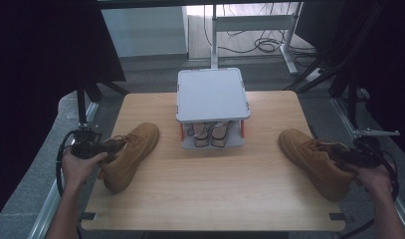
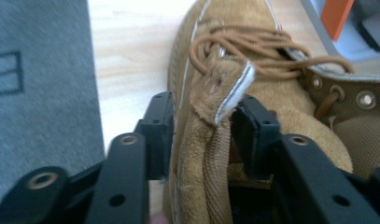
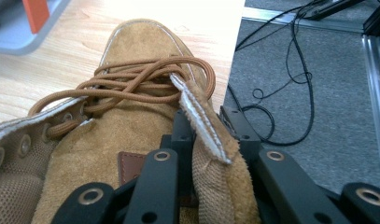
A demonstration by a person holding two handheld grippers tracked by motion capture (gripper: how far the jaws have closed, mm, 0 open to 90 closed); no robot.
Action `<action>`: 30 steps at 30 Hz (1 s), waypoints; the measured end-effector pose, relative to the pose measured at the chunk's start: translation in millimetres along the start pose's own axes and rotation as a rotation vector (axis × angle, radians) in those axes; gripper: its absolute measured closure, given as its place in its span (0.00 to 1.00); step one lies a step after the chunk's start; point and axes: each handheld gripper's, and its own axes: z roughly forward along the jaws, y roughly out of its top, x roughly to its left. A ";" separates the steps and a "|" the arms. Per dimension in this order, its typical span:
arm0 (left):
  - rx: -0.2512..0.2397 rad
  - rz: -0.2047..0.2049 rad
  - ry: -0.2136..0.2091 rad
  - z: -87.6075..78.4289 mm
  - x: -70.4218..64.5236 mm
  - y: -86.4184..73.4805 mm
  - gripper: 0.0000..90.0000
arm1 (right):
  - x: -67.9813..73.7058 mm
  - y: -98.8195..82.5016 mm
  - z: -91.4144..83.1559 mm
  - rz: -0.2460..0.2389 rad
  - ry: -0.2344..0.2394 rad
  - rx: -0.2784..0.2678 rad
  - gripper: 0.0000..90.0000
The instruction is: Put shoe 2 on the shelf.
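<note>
Two tan suede lace-up ankle boots rest on a light wooden table [image 1: 215, 194], one to each side of a small grey two-shelf rack with orange posts [image 1: 212, 94] that stands at the middle of the table's far half.

The left tan suede boot [image 1: 130, 154] lies left of the rack, its toe angled toward it. Its nap is soft and fuzzy, with a pale stitched seam and brown cord laces [image 2: 253, 51] bunched loosely over the tongue; brass eyelets line a mesh-padded collar. The left black two-jaw gripper [image 2: 204, 126], held in the person's left hand [image 1: 80, 167], has the boot's upright heel edge between its jaws. The jaws stand about half apart, and whether the pads press the suede cannot be told.

The right tan suede boot [image 1: 317, 159] lies right of the rack, near the table's right edge, with matching laces [image 3: 141, 81] and a brown leather patch on its side. The right black two-jaw gripper [image 3: 208, 133], in the person's right hand [image 1: 376, 174], pinches the boot's white-edged collar flap between its narrowed jaws.
</note>
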 end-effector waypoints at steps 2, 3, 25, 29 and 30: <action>0.001 0.001 0.005 1.2 0.4 1.0 0.70 | -1.1 -1.4 -0.4 0.013 0.010 -0.011 0.86; 0.002 0.002 0.006 2.2 -0.4 1.1 0.74 | -1.6 -2.1 -0.3 0.017 0.013 -0.018 0.86; -0.151 -0.050 -0.089 -11.1 -5.3 -9.2 0.88 | 25.3 -4.3 -14.5 0.030 0.051 -0.185 0.90; -0.165 -0.047 -0.100 -17.0 -7.3 -9.1 0.88 | 29.2 -2.4 -18.6 0.042 0.049 -0.217 0.90; -0.172 -0.048 -0.105 -18.6 -7.4 -9.0 0.88 | 29.6 -2.3 -19.8 0.049 0.050 -0.232 0.90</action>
